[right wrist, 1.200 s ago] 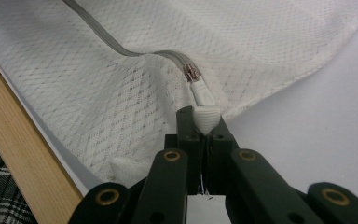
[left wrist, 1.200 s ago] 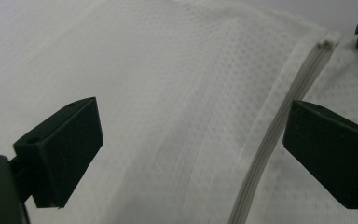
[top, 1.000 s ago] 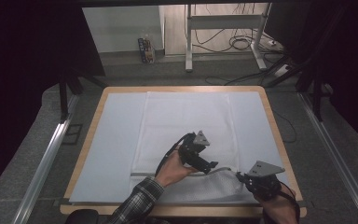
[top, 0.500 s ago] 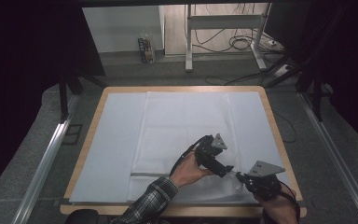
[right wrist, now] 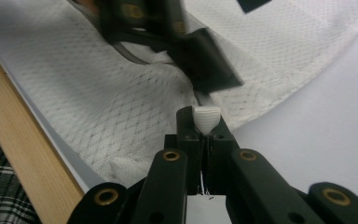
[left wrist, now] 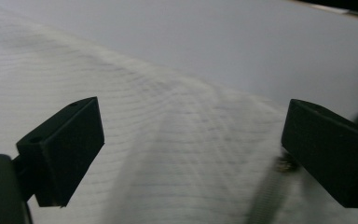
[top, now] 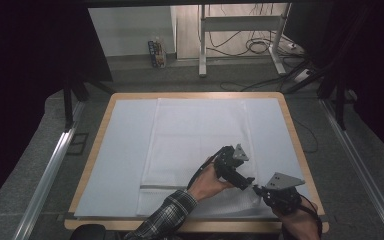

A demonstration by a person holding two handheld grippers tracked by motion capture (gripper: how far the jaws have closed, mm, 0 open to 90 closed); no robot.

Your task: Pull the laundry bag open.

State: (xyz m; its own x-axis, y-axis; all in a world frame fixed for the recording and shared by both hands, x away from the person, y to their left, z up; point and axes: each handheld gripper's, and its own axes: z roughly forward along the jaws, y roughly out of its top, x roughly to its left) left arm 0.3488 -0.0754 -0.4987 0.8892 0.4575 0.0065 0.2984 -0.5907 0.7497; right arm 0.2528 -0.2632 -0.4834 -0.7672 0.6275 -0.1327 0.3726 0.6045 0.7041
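A white waffle-weave cloth (top: 200,135) lies spread on the pale mat, its near part folded over by the front edge. My right gripper (top: 258,189) sits at the cloth's near right corner. In the right gripper view it (right wrist: 206,122) is shut on a small pinch of the cloth's hem (right wrist: 206,116). My left gripper (top: 248,182) hovers just left of it, almost touching. In the left gripper view it (left wrist: 191,154) stands open over the cloth (left wrist: 168,140), nothing between its jaws. The right gripper view shows the left gripper (right wrist: 205,60) close ahead, blurred.
The pale mat (top: 125,150) covers a table with a wooden rim (top: 99,135). Metal rails (top: 50,170) run along both sides. Beyond the far edge are a desk frame (top: 202,45), floor cables (top: 260,47) and a small box (top: 156,52).
The left hand has carried its open gripper rightward along the cloth's near part, up to the right gripper. The right gripper has stayed in place, still shut on the hem.
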